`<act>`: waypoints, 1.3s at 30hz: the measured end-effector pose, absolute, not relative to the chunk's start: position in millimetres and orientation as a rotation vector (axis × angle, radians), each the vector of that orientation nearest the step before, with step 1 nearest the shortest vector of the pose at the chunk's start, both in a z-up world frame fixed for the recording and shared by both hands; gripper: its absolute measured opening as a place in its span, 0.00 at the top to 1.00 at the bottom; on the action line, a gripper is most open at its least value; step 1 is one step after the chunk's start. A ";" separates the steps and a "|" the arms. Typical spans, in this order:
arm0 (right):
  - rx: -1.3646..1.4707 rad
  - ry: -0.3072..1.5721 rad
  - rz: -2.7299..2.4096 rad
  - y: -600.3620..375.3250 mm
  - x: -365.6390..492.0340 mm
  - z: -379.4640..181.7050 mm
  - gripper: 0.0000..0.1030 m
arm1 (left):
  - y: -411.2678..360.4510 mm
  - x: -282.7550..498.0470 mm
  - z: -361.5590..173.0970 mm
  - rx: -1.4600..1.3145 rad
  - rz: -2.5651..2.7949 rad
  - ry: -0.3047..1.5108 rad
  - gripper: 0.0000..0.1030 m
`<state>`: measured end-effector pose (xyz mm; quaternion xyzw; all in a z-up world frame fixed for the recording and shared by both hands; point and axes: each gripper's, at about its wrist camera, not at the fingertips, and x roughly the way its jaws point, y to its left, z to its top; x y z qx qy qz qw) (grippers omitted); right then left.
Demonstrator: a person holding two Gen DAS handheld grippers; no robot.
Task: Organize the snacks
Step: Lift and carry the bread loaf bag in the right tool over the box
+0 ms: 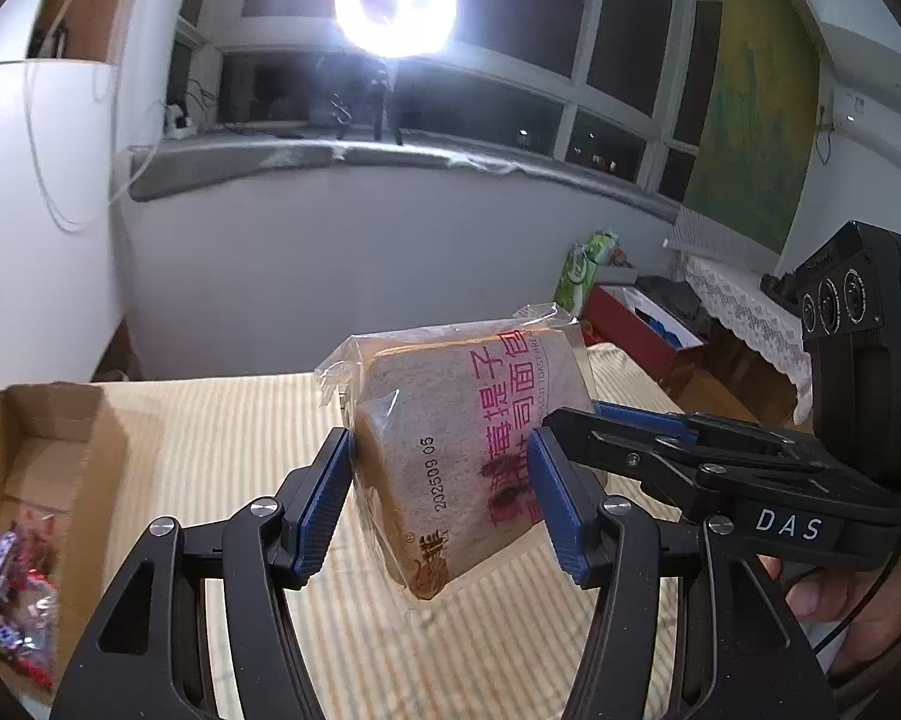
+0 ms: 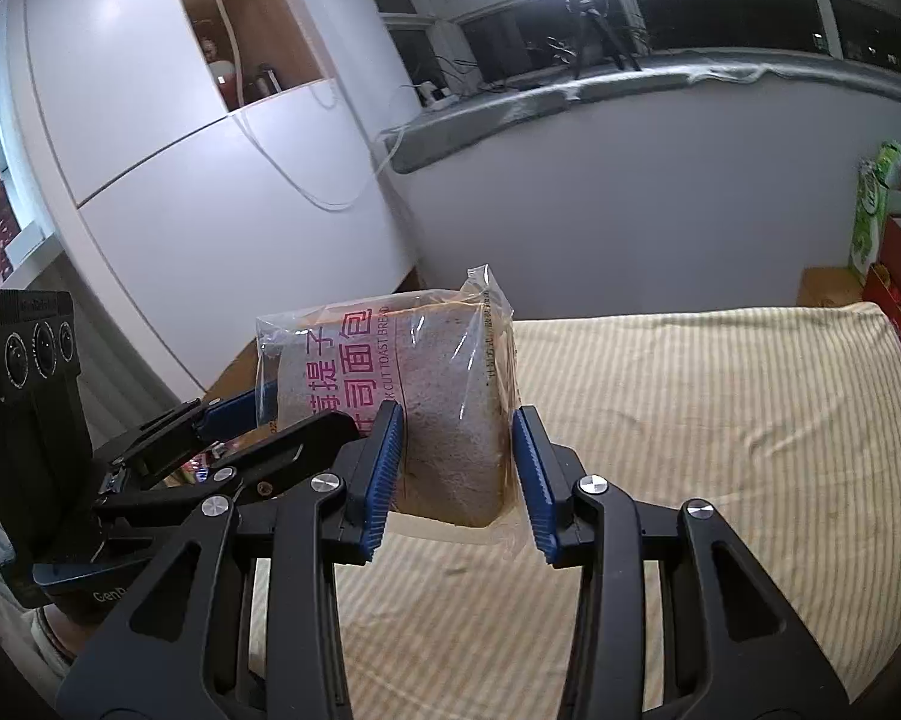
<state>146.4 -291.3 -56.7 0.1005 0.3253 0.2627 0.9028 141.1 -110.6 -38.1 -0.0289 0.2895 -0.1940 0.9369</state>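
Both your tools are pinching one bag of sliced toast bread point(image 1: 450, 456), held in the air above the striped cloth on the desk point(image 1: 258, 450). Left tool point(image 1: 441, 498) squeezes its broad faces, right tool point(image 2: 456, 468) clamps the edges. Clear crinkly wrapper, pink print, grainy brown slices. Cardboard box point(image 1: 42, 450) of candy point(image 1: 12, 594) sits left.

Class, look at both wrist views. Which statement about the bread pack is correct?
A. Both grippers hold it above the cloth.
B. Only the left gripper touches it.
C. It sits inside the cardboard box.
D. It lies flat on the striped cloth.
A: the bread pack sits between the left gripper pads and, in the right wrist view, between the right gripper pads, raised off the striped cloth.
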 end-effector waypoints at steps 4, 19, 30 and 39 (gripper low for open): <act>0.178 0.665 0.577 -260.4 140.1 -46.0 0.61 | -89.9 130.1 -30.6 -0.075 -0.372 0.568 0.44; 0.075 0.677 0.785 -106.2 133.5 -31.7 0.61 | 31.7 90.0 -16.4 -0.150 -0.180 0.511 0.44; 0.044 0.764 0.898 -16.7 154.5 -69.1 0.61 | 112.8 84.0 -41.4 -0.213 -0.039 0.549 0.44; 0.038 0.788 0.884 -2.2 178.4 -93.4 0.61 | 138.5 105.4 -70.2 -0.251 -0.001 0.625 0.44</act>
